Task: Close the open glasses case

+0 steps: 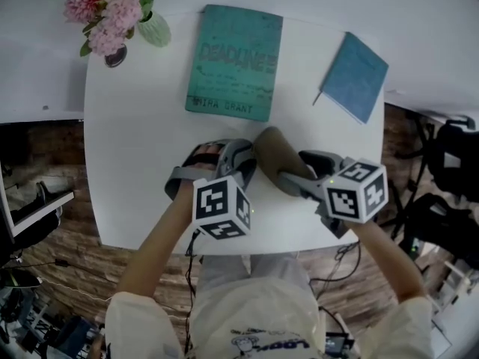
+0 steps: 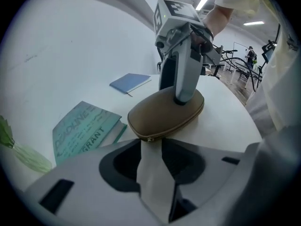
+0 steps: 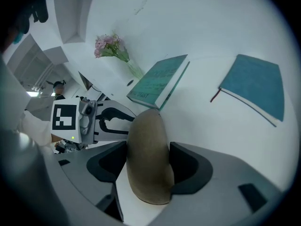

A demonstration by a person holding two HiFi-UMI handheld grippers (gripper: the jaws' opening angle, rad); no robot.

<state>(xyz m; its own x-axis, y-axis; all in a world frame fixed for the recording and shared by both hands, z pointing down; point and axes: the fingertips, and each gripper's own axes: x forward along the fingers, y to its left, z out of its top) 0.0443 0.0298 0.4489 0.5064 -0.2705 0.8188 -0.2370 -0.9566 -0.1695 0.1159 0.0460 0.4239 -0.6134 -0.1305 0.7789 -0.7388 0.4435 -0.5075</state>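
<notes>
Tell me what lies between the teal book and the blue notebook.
Nothing: bare white table separates teal book and blue notebook, per the head view.

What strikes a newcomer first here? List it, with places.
A brown glasses case lies near the front edge of the table, clasped by the right gripper, the left gripper open at its zipper end. Behind it: a teal Deadline book, a blue notebook, pink flowers far left.
</notes>
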